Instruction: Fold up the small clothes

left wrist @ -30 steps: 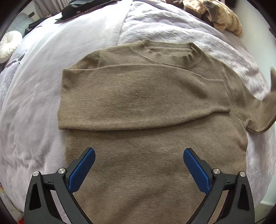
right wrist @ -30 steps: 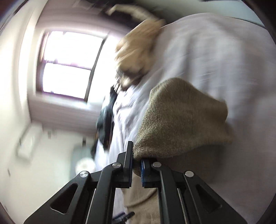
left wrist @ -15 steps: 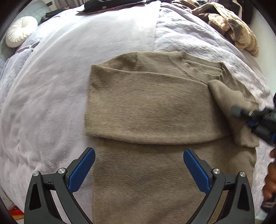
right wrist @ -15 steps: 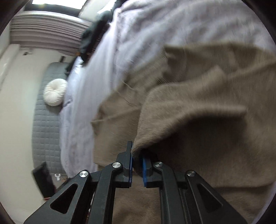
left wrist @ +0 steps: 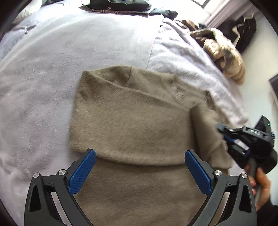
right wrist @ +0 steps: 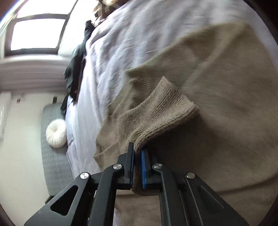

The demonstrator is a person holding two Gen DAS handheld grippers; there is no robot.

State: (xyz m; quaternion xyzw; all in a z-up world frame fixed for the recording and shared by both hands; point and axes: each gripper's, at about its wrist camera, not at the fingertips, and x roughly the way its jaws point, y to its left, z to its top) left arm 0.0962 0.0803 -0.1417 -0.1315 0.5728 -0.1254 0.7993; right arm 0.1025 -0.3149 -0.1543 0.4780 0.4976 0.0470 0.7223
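A brown knit sweater (left wrist: 132, 125) lies flat on a pale lilac bedspread (left wrist: 43, 83), its left sleeve folded across the chest. My left gripper (left wrist: 139, 170) is open and empty, hovering above the sweater's lower half. My right gripper (right wrist: 137, 153) is shut on the ribbed cuff of the right sleeve (right wrist: 163, 114) and holds it over the sweater's body (right wrist: 234, 121). The right gripper also shows in the left wrist view (left wrist: 225, 137) at the sweater's right edge, with the sleeve (left wrist: 206, 132) folded inward.
A beige patterned garment pile (left wrist: 224, 50) lies at the bed's far right. Dark clothes (left wrist: 119, 6) lie at the far edge. A white round cushion (right wrist: 56, 133) sits on a grey quilted mat (right wrist: 53, 163) beside the bed. A window (right wrist: 36, 34) is beyond.
My right gripper has carried the right sleeve from out at the side inward over the sweater's body. The left gripper has stayed open and shifted left and back over the sweater.
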